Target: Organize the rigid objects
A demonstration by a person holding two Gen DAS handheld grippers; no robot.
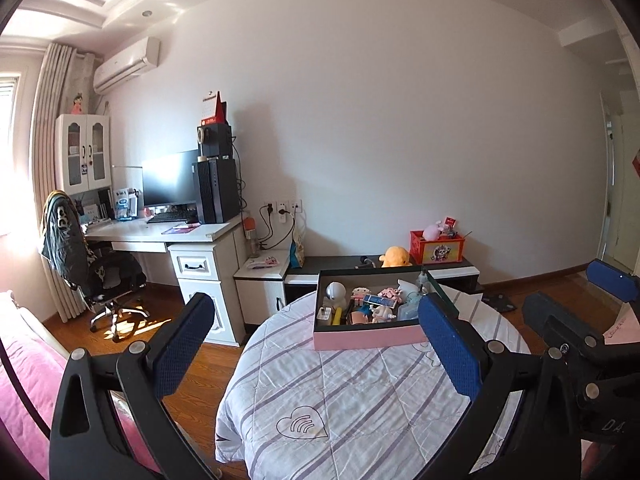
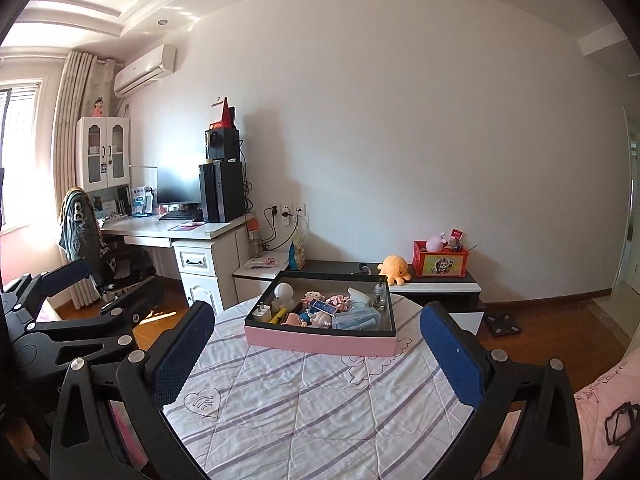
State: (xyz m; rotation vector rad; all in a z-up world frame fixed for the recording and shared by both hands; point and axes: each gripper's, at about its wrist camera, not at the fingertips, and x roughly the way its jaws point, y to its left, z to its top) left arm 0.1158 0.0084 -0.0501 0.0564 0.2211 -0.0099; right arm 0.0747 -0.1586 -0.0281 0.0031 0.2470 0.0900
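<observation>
A shallow rectangular box with pink outer walls and a black rim (image 2: 320,342) sits on the far part of a round table covered with a white quilted cloth with lilac stripes and stitched hearts (image 2: 304,408). The box holds a jumble of small rigid things: a white round-headed toy figure (image 2: 285,295) at its left end, a white plug-in charger block (image 2: 262,312) beside a yellow stick-like item (image 2: 279,315), a pink toy-brick piece (image 2: 337,301), a small clear glass bottle (image 2: 379,295) upright at the back right corner, and a pale blue pack (image 2: 356,319) at the front right. The smaller pieces in the middle are too tangled to tell apart.

The left gripper (image 1: 316,344), black-framed with blue padded fingers (image 1: 448,348), hangs over the near side of the table with its jaws spread wide and nothing between them; its right finger overlaps the box's right end in the left wrist view. The right gripper (image 2: 316,350) is likewise spread wide and empty, framing the box from the near side.

Behind the table, a low black-and-white cabinet (image 2: 440,286) against the wall carries an orange plush octopus (image 2: 394,269) and a red crate with a cartoon picture (image 2: 440,264). Further left stand a white desk (image 2: 176,232), a dark monitor (image 2: 179,182) and a black computer tower (image 2: 223,191).
</observation>
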